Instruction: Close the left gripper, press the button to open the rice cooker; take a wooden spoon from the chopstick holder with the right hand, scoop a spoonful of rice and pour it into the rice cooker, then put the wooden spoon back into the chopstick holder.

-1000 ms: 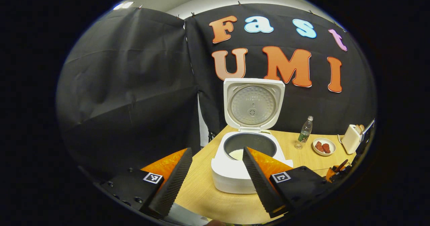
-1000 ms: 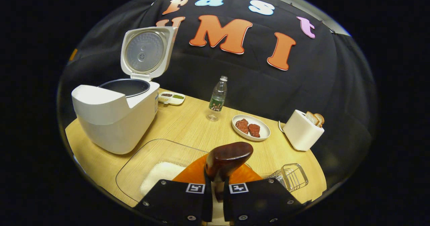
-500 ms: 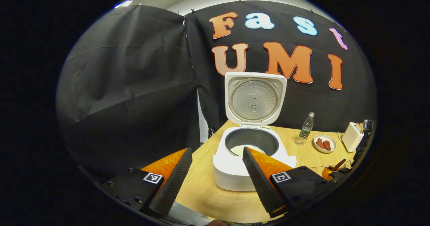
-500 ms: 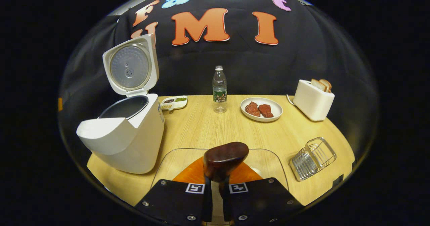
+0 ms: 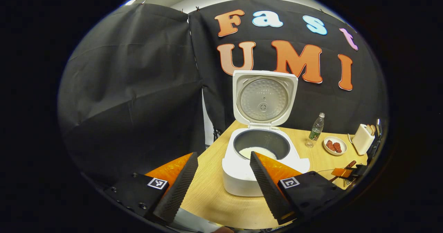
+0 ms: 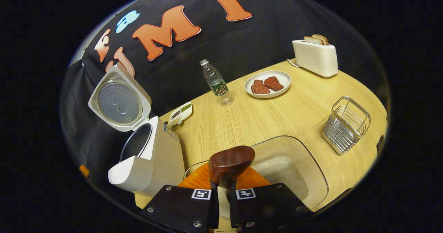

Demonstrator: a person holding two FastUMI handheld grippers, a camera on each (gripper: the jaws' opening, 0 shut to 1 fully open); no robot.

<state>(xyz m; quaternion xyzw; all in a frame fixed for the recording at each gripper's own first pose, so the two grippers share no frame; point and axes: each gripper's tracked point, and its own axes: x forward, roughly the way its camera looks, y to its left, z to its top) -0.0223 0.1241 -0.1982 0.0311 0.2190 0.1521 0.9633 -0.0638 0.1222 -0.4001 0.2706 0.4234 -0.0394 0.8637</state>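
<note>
Rice cooker (image 5: pixel 264 157) standing on the wooden surface (image 6: pixel 277 115) with its lid (image 5: pixel 264 98) raised upright and a layer of white rice visible in the bottom of the dark inner pot, so the button press looks done and some rice seems already poured. In the left gripper view, the left gripper (image 5: pixel 221 184) hovers in front of the cooker with its fingers spread wide apart, gripping nothing. In the right gripper view, the right gripper (image 6: pixel 221 205) has its fingers pressed together on the handle of the wooden spoon (image 6: pixel 230 162), whose dark bowl rises just ahead of them and looks empty. Below the spoon sits a clear tray of rice (image 6: pixel 287 167), with the cooker just to its left. The wire chopstick holder (image 6: pixel 346 124) stands near the surface edge to the right, empty. Judging by this, the step in hand is returning the spoon; the next move calls for swinging right and lowering it upright into the holder.
</note>
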